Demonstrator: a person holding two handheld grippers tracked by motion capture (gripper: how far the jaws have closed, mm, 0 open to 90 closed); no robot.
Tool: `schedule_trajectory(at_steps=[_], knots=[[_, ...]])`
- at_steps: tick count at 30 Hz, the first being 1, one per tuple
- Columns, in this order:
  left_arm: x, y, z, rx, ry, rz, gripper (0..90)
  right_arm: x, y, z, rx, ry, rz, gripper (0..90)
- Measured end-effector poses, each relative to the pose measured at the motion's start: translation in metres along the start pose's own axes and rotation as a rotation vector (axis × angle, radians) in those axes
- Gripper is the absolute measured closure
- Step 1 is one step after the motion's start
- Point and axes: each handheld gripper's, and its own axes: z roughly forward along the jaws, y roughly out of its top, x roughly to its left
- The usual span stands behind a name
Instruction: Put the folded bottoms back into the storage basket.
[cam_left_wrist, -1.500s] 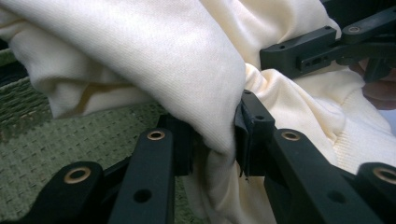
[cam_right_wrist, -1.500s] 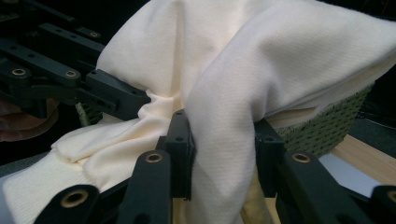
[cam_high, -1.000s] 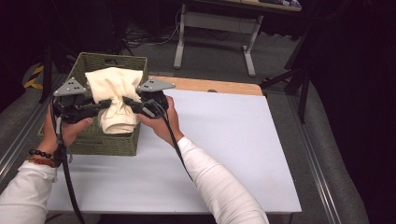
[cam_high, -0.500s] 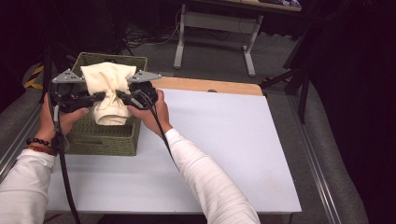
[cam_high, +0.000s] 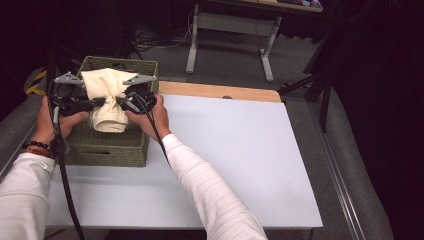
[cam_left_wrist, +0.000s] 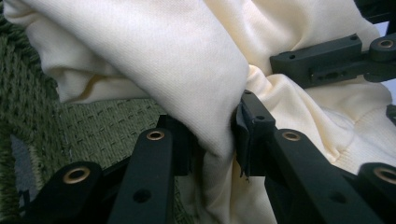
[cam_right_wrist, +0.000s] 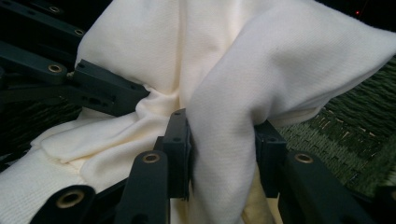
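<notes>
- We are carrying a cream cloth (cam_high: 106, 102) (a soft knit, perhaps a garment) bunched into a bundle, and it hangs over the open top of the green woven basket (cam_high: 107, 150) at the table's near-left corner.
- In the left gripper view the cloth (cam_left_wrist: 154, 60) is pinched in a thick fold between our two black jaws, with the basket's weave (cam_left_wrist: 93, 123) just beneath it.
- Our left gripper (cam_high: 95, 104) is clamped on the bundle from its left side; our right gripper (cam_high: 119, 102) grips it from the other side, jaws closed on a fold, as the right gripper view shows (cam_right_wrist: 219, 140).
- The two grippers sit close together, squeezing the cloth at its waist so that it puffs out above and below.
- As we judge it, the gathering and lifting are done; the bundle is over the basket but its lower end does not look settled inside.
- What is left: lower it in, let go with both grippers, and draw our hands clear.
- The white table (cam_high: 225, 155) beside the basket carries nothing else.
</notes>
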Motion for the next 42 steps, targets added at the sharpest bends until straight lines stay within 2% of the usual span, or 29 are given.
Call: schedule_trajectory(at_steps=[5, 10, 13, 15, 17, 20, 23, 25, 27, 28, 31, 32, 35, 36, 37, 39, 40, 42], knots=[[0.006, -0.004, 0.012, 0.027, 0.002, -0.036, 70.3, 0.0, 0.001, 0.012, 0.067, -0.025, -0.032, 65.7], [0.007, -0.001, 0.02, 0.078, 0.034, -0.012, 70.3, -0.001, 0.002, 0.019, 0.117, -0.042, -0.052, 66.2], [0.009, -0.002, 0.026, 0.114, 0.043, -0.01, 70.2, 0.002, 0.003, 0.024, 0.169, -0.051, -0.117, 65.8], [0.011, -0.003, 0.032, 0.138, 0.047, -0.009, 70.3, 0.005, 0.005, 0.028, 0.228, -0.055, -0.149, 65.7], [0.011, -0.004, 0.037, 0.15, 0.049, -0.013, 70.3, 0.008, 0.006, 0.03, 0.246, -0.07, -0.175, 65.4], [0.013, -0.004, 0.042, 0.172, 0.047, -0.006, 70.2, 0.011, 0.006, 0.033, 0.27, -0.092, -0.201, 62.7], [0.013, -0.003, 0.049, 0.196, 0.057, 0.008, 70.0, 0.012, 0.005, 0.032, 0.282, -0.102, -0.195, 52.9], [0.014, -0.003, 0.055, 0.225, 0.078, 0.008, 69.0, 0.011, 0.005, 0.03, 0.273, -0.119, -0.17, 49.2], [0.017, -0.004, 0.061, 0.256, 0.1, 0.001, 68.1, 0.008, 0.005, 0.028, 0.268, -0.104, -0.143, 45.8], [0.018, -0.004, 0.062, 0.268, 0.109, -0.01, 66.8, 0.007, 0.004, 0.026, 0.26, -0.103, -0.131, 44.5], [0.024, -0.002, 0.063, 0.256, 0.176, -0.075, 58.1, 0.003, 0.001, 0.019, 0.217, -0.072, -0.123, 44.1], [0.024, -0.001, 0.064, 0.258, 0.189, -0.08, 57.4, 0.002, 0.0, 0.016, 0.204, -0.071, -0.123, 44.1], [0.022, -0.001, 0.066, 0.27, 0.213, -0.063, 56.1, -0.001, -0.002, 0.005, 0.156, -0.045, -0.119, 44.3], [0.02, 0.0, 0.066, 0.28, 0.238, -0.045, 55.2, -0.002, -0.003, 0.002, 0.152, -0.038, -0.122, 44.4], [0.019, 0.0, 0.066, 0.272, 0.243, -0.038, 55.4, -0.002, -0.003, -0.002, 0.136, -0.03, -0.128, 44.4], [0.017, 0.002, 0.064, 0.257, 0.221, -0.032, 60.8, -0.002, -0.004, -0.01, 0.115, -0.031, -0.147, 44.4], [0.016, 0.002, 0.063, 0.257, 0.196, -0.025, 64.5, -0.002, -0.005, -0.015, 0.103, -0.023, -0.149, 44.4], [0.011, 0.004, 0.065, 0.277, 0.151, 0.015, 74.7, -0.001, -0.007, -0.026, 0.065, -0.008, -0.15, 45.0]])
